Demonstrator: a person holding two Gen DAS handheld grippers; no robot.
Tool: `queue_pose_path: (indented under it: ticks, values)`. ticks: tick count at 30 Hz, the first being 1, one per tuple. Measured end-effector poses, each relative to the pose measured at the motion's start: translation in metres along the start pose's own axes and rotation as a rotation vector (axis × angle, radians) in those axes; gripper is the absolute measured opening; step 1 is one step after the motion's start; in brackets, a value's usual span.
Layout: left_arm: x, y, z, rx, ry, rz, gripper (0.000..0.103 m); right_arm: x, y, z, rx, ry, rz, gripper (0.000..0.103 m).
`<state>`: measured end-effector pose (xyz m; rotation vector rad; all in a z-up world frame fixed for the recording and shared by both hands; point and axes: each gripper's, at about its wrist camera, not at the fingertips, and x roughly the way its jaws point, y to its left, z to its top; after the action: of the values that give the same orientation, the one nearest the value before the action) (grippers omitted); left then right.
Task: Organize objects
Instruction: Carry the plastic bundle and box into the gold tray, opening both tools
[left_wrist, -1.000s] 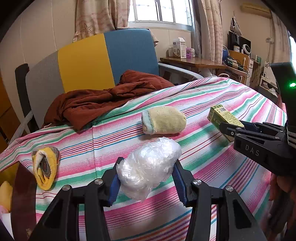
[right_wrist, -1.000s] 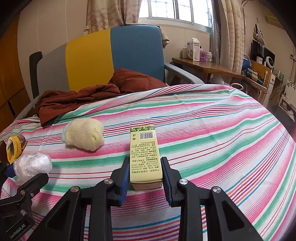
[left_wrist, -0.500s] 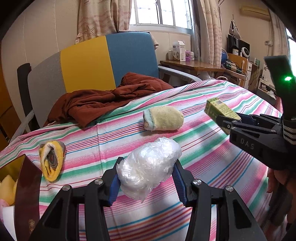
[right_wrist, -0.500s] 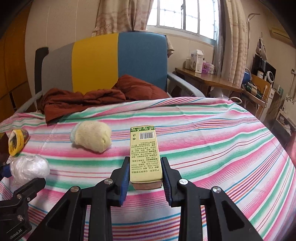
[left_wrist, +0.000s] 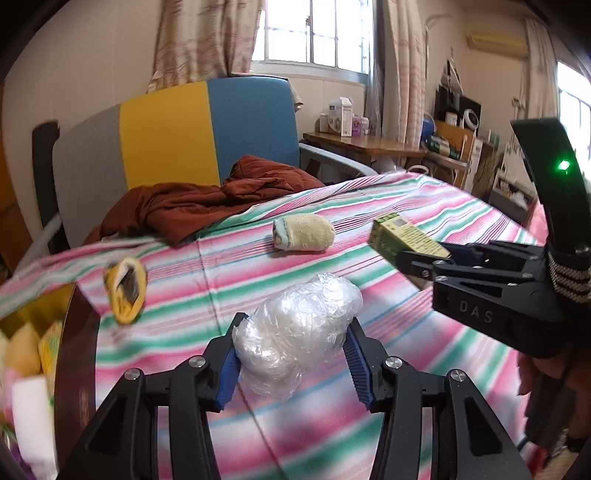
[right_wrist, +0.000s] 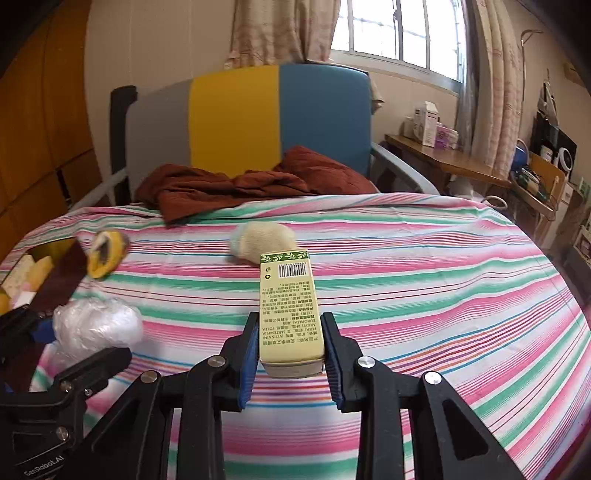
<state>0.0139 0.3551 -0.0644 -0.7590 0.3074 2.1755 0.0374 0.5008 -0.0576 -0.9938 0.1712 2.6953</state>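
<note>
Left claw (left_wrist: 291, 363) squeezes the crumpled plastic bag (left_wrist: 299, 332), right claw (right_wrist: 290, 354) clamps the green carton (right_wrist: 290, 314), both above the striped table (right_wrist: 424, 280); risk: slick bag slipping out toward the box (left_wrist: 79, 332) at left.

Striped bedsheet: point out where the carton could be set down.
On the striped bedsheet, the widest bare patch lies right of the green carton and the rolled cream sock. A smaller one sits between that sock and the yellow sock. The left edge is crowded: dark box, plastic-wrap ball.
</note>
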Motion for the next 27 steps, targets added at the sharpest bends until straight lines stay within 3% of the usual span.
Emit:
queue_pose_path:
  ticks: [5, 11, 22, 27]
  values:
    - [-0.043, 0.016, -0.012, -0.063, -0.033, -0.028, 0.051, -0.020, 0.027, -0.004, 0.009, -0.006, 0.087, 0.031]
    - [-0.093, 0.054, -0.027, -0.153, -0.068, -0.009, 0.051, -0.034, 0.077, -0.005, 0.007, 0.004, 0.213, 0.031]
    - [-0.163, 0.168, -0.062, -0.381, -0.140, 0.181, 0.051, -0.052, 0.188, 0.010, -0.093, 0.006, 0.417, 0.031]
    - [-0.169, 0.217, -0.080, -0.457, -0.104, 0.254, 0.052, -0.050, 0.234, 0.014, -0.150, 0.025, 0.451, 0.031]
